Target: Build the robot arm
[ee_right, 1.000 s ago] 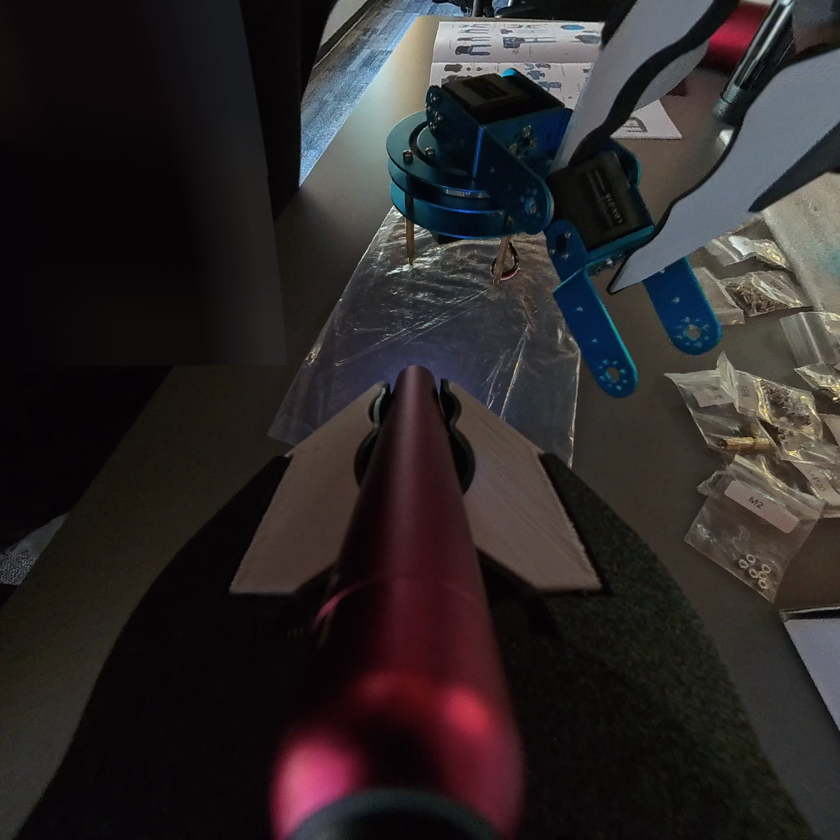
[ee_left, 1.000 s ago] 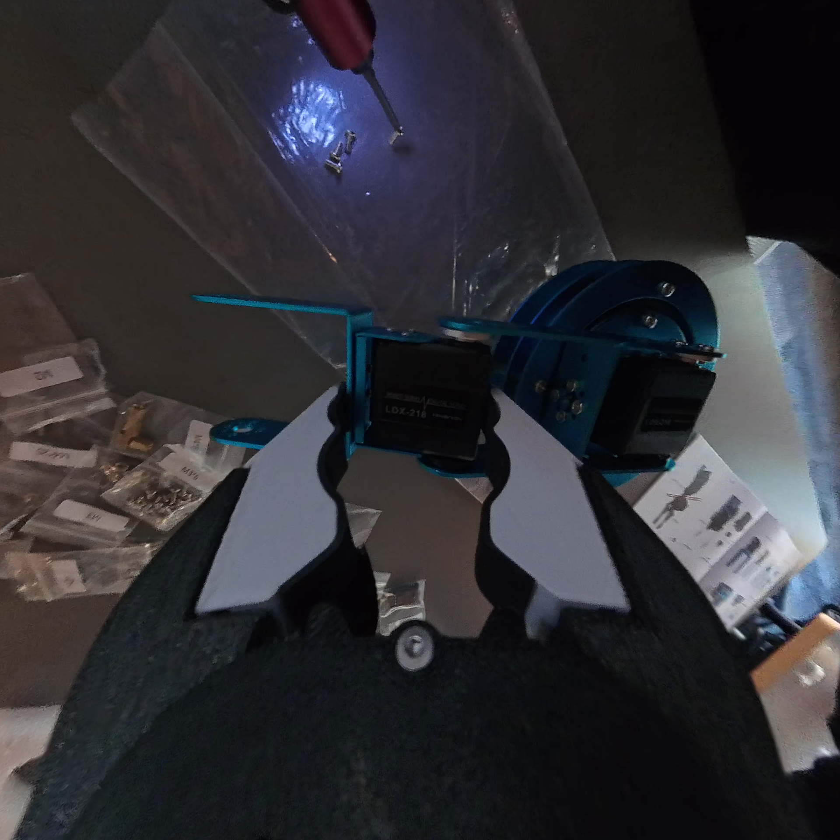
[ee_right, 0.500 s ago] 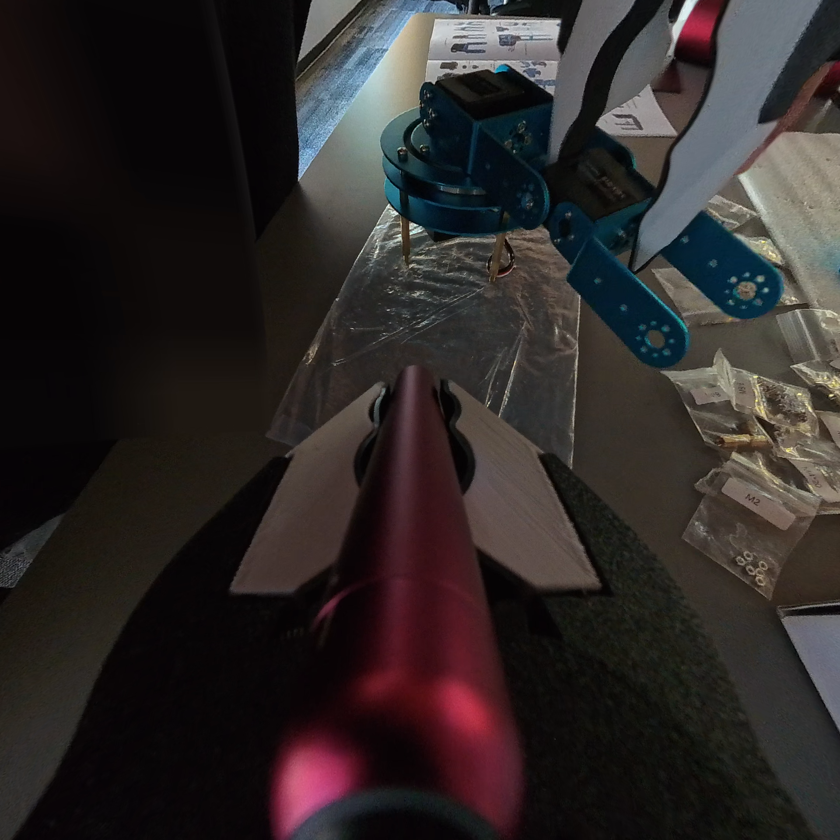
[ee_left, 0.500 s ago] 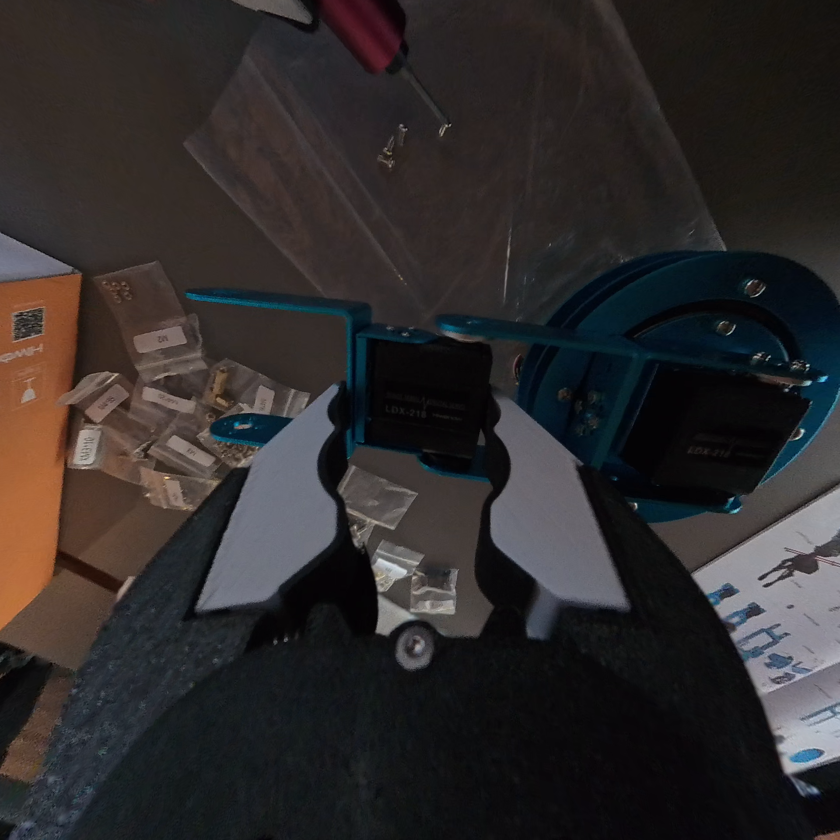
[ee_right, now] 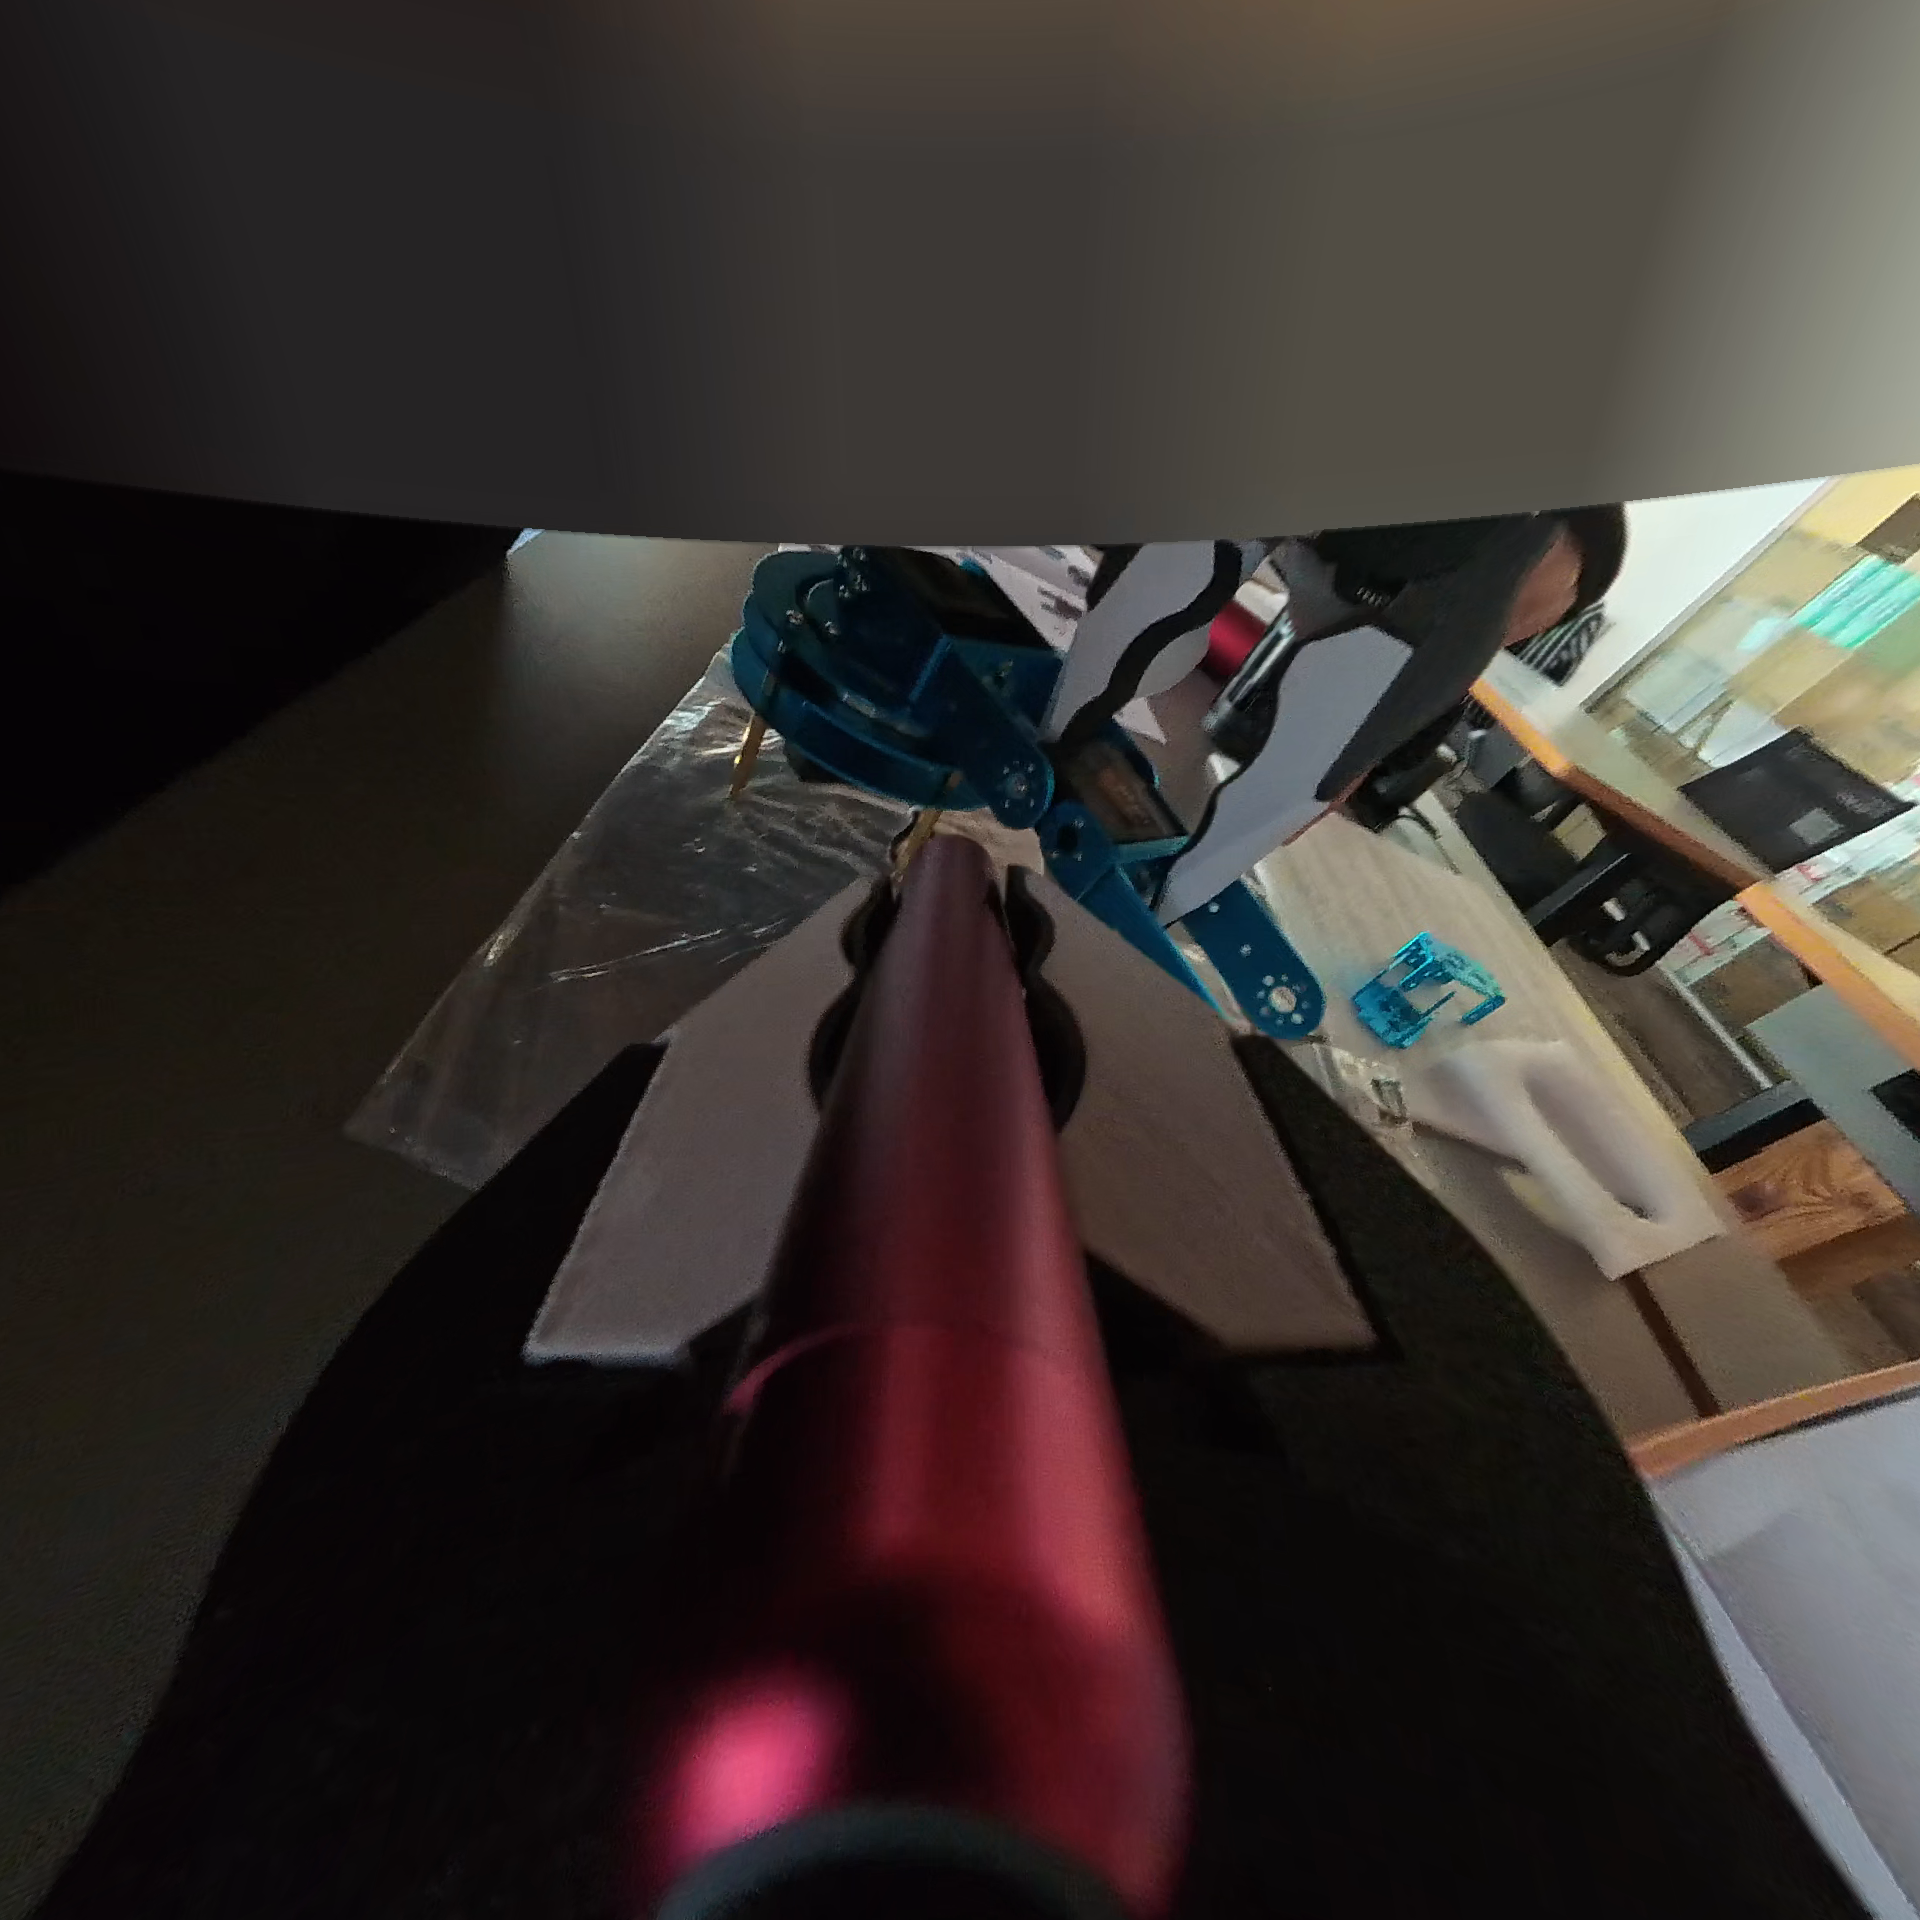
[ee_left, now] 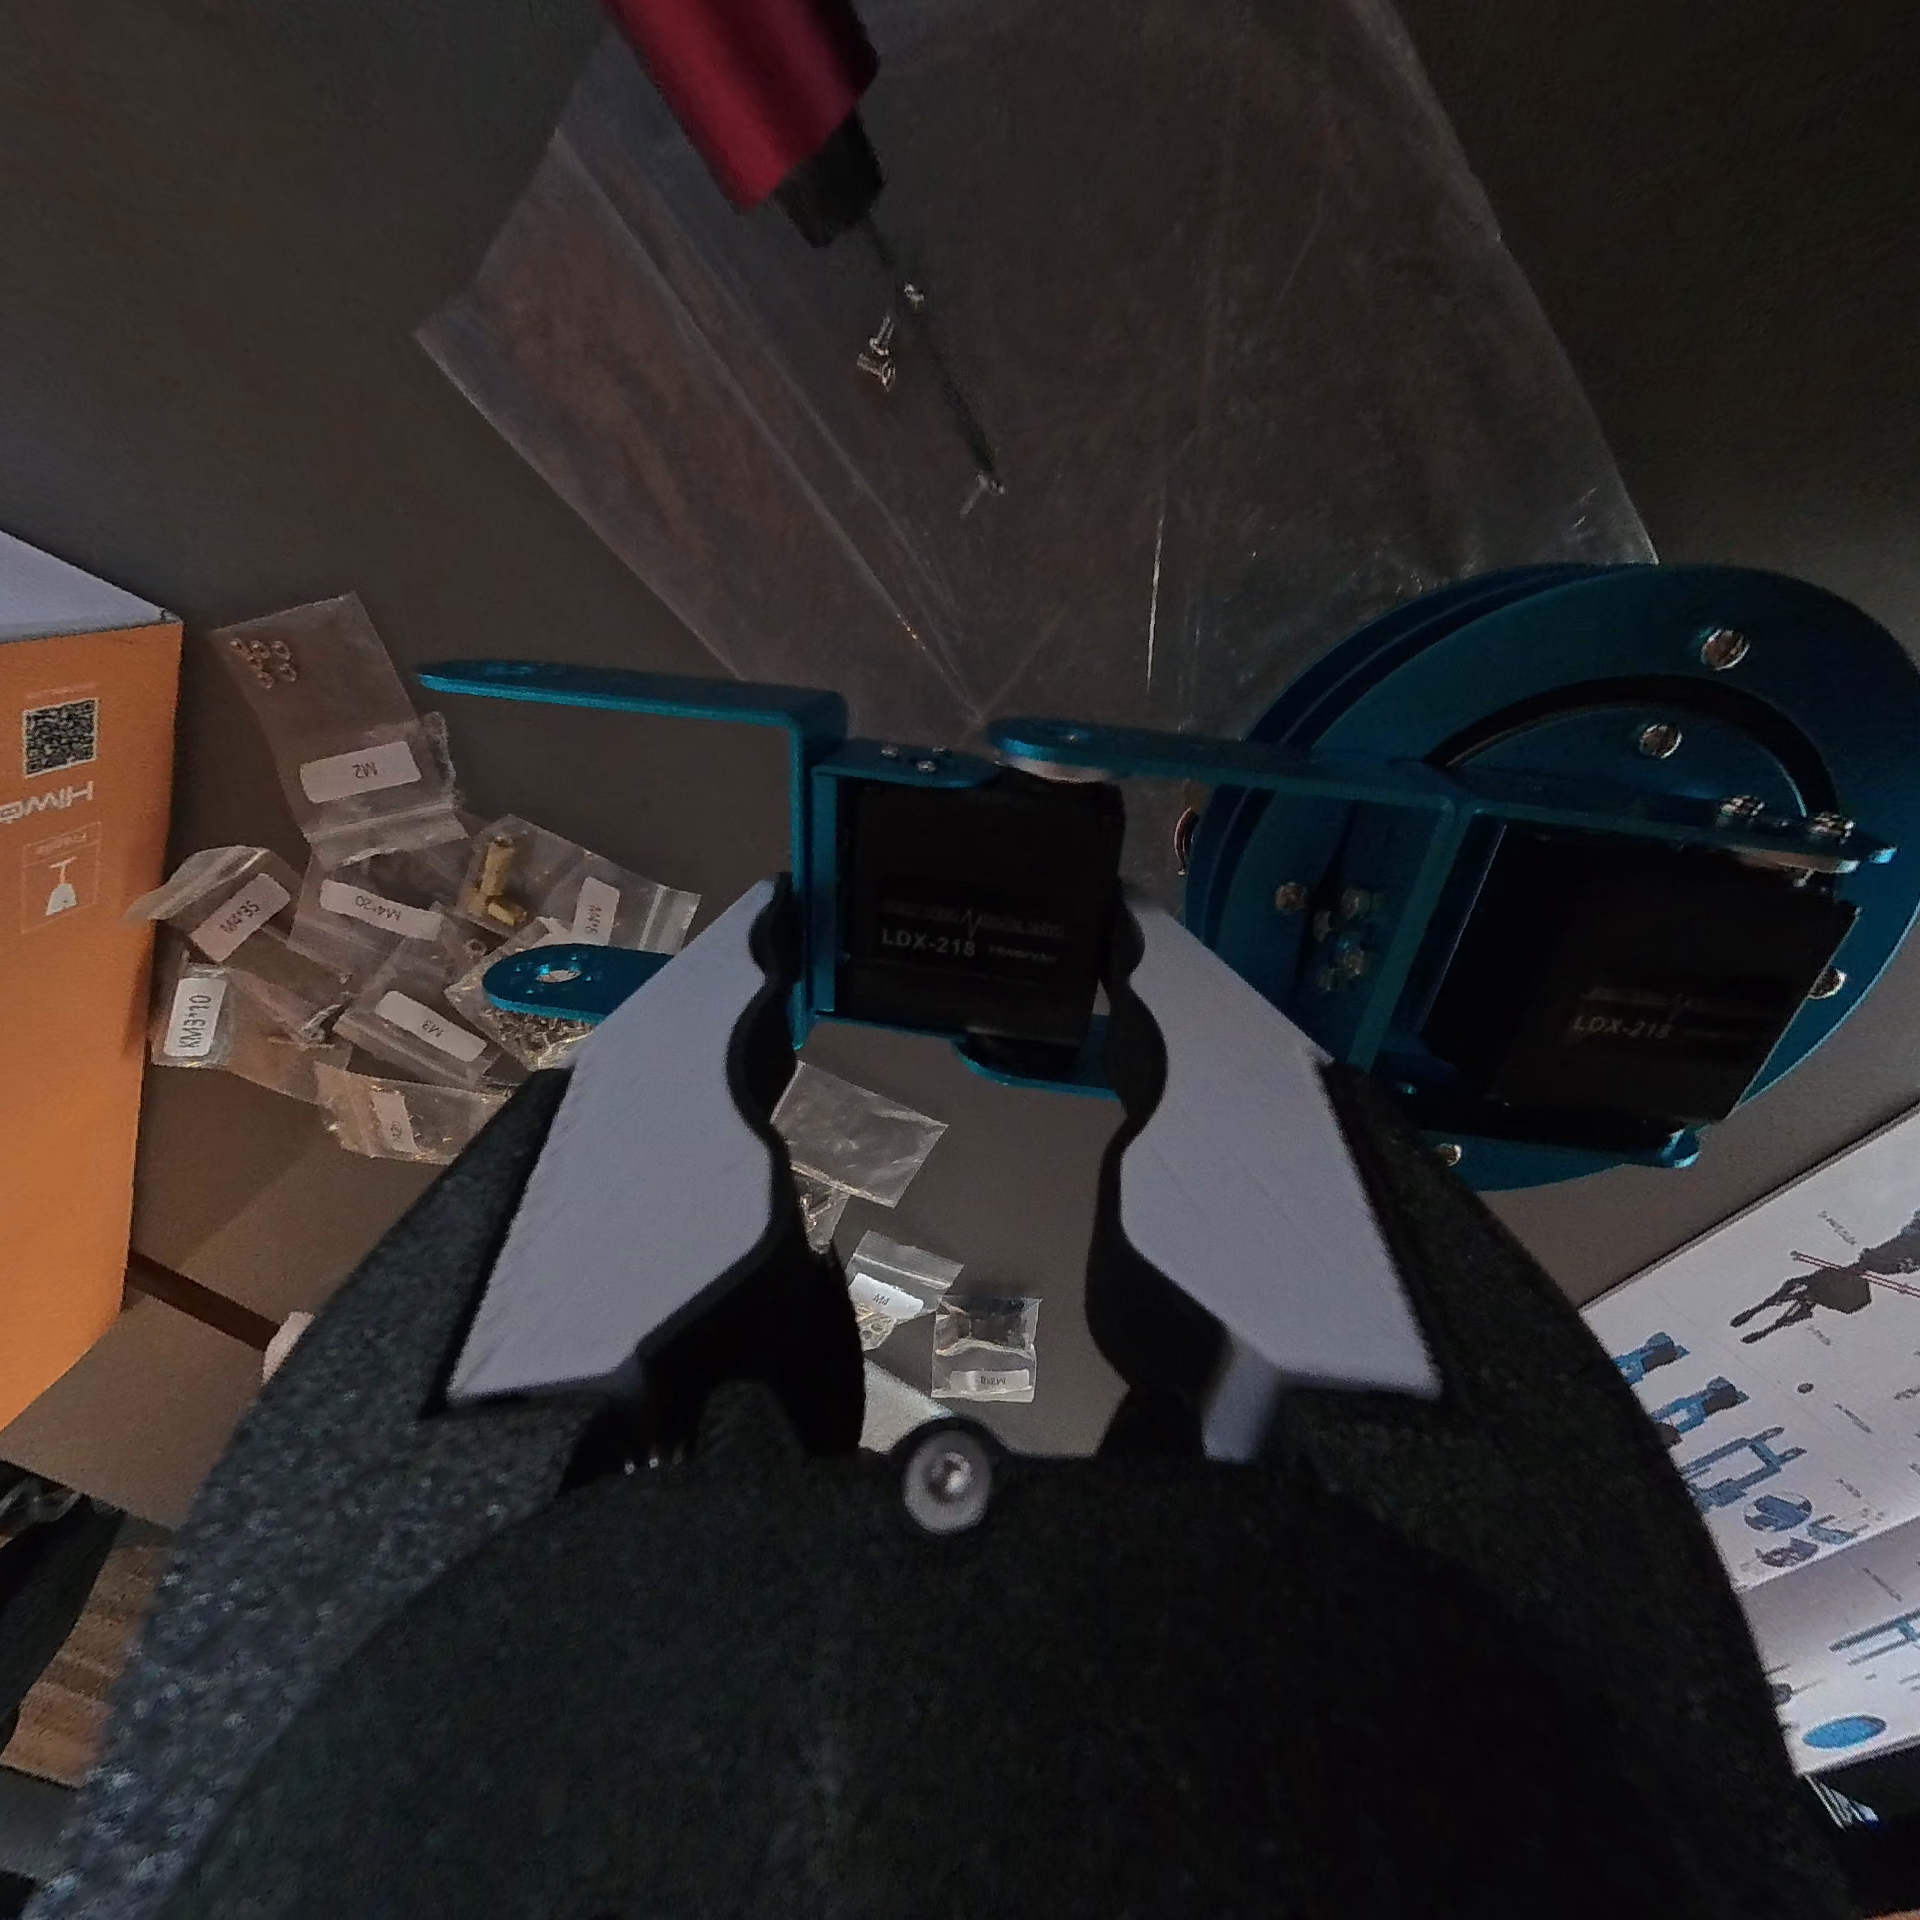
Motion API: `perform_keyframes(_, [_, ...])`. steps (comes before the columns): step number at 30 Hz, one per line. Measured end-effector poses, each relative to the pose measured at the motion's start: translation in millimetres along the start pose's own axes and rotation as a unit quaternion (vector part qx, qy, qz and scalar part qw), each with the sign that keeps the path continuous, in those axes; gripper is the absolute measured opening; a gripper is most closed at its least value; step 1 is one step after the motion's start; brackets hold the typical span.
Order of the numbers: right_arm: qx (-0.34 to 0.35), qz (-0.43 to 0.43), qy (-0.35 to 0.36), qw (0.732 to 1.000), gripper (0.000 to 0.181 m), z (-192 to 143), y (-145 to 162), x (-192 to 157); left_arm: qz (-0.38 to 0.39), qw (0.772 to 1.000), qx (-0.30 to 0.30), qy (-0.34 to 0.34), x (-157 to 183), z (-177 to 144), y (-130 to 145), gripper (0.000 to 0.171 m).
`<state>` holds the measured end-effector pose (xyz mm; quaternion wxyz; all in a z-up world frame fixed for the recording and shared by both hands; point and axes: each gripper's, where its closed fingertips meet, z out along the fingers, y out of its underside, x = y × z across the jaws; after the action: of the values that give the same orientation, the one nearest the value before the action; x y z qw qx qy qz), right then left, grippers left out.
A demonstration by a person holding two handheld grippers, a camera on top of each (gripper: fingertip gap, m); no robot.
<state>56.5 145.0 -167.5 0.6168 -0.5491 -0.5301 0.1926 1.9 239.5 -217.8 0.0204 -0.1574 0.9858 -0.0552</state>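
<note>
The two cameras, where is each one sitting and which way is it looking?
Left wrist view: sits on the left gripper, looks down along its pale fingers at the black servo in the blue bracket assembly they clamp, above the table.
Right wrist view: sits on the right gripper, looks forward along the red screwdriver it grips, low across the table.
Shared: the blue bracket assembly, the clear plastic sheet, the screwdriver; the left gripper also shows in the right wrist view.

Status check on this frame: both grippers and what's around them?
Left gripper shut on black servo. Right gripper shut on red screwdriver. Loose screws on plastic bag.
</note>
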Motion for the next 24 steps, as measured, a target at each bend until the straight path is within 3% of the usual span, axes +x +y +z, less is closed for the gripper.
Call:
perform_keyframes(7, [-0.001,-0.071,0.047,0.996,0.022,9,-3,1,-0.002,1.0,0.001,0.002,1,1,0,0.057])
perform_keyframes(13, [-0.061,0.01,0.007,0.998,0.021,14,20,-4,-0.003,1.0,-0.001,-0.002,1,0,0,0.057])
perform_keyframes(17, [-0.101,0.047,0.017,0.994,0.022,19,40,3,-0.003,1.0,0.0,-0.009,1,0,0,0.057])
perform_keyframes(24, [-0.15,0.142,-0.031,0.978,0.022,33,51,-1,-0.002,1.0,-0.001,-0.015,3,-1,2,0.057])
